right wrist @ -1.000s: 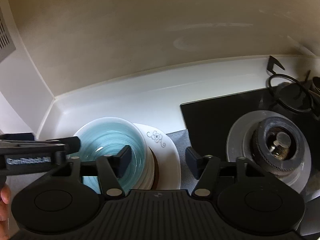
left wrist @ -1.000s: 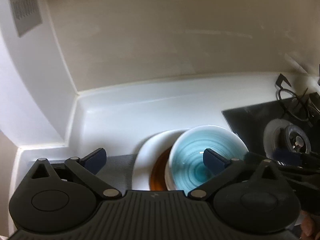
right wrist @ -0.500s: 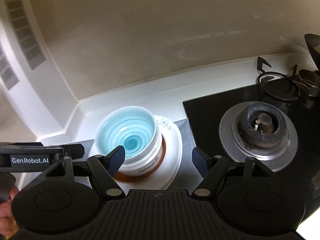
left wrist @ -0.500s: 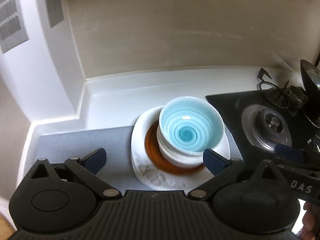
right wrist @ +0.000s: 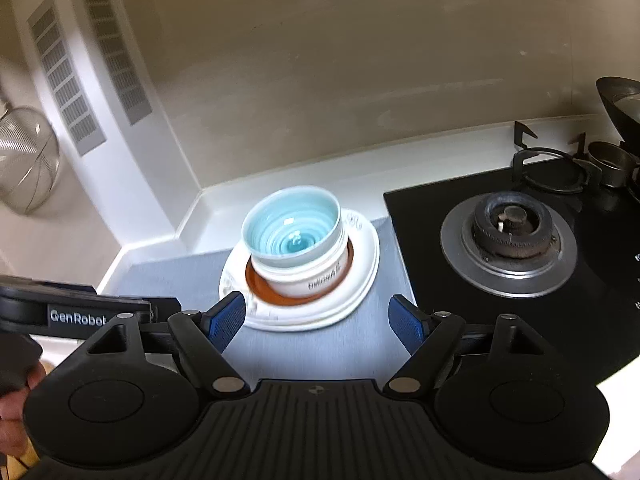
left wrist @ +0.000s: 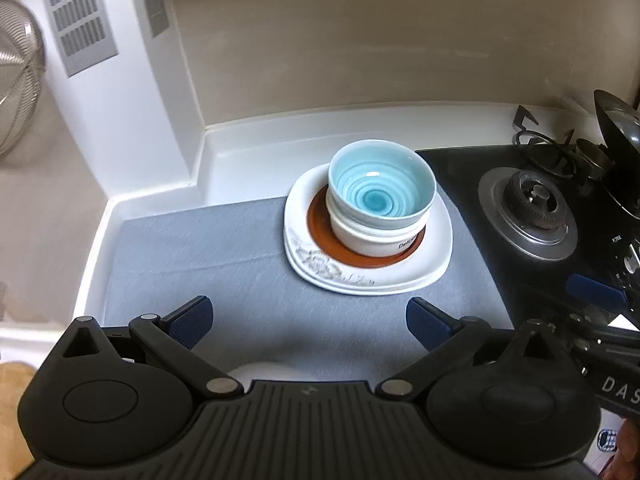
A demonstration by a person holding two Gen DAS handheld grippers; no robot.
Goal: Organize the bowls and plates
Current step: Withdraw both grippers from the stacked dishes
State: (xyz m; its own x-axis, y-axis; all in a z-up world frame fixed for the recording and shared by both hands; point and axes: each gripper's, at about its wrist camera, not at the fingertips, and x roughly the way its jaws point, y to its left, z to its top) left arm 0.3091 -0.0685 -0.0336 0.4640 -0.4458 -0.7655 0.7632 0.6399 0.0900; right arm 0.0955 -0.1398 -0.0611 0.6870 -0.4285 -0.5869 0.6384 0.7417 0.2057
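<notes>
The blue bowl [left wrist: 382,188] sits in a white bowl [left wrist: 376,240] on plates [left wrist: 368,276], stacked to save room. Both hand-held grippers [left wrist: 308,322] [right wrist: 316,320] are apart and empty, the right one opening wider.

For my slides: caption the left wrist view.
Blue bowl nested in white bowl on stacked plates, beyond the open left gripper.

Both wrist cameras look down, sharing the stacked dishes [left wrist: 380,216].

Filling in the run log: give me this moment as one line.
stack: blue bowl in white bowl on brown plate on white plate | left tongs: open, empty | right tongs: opening, empty
</notes>
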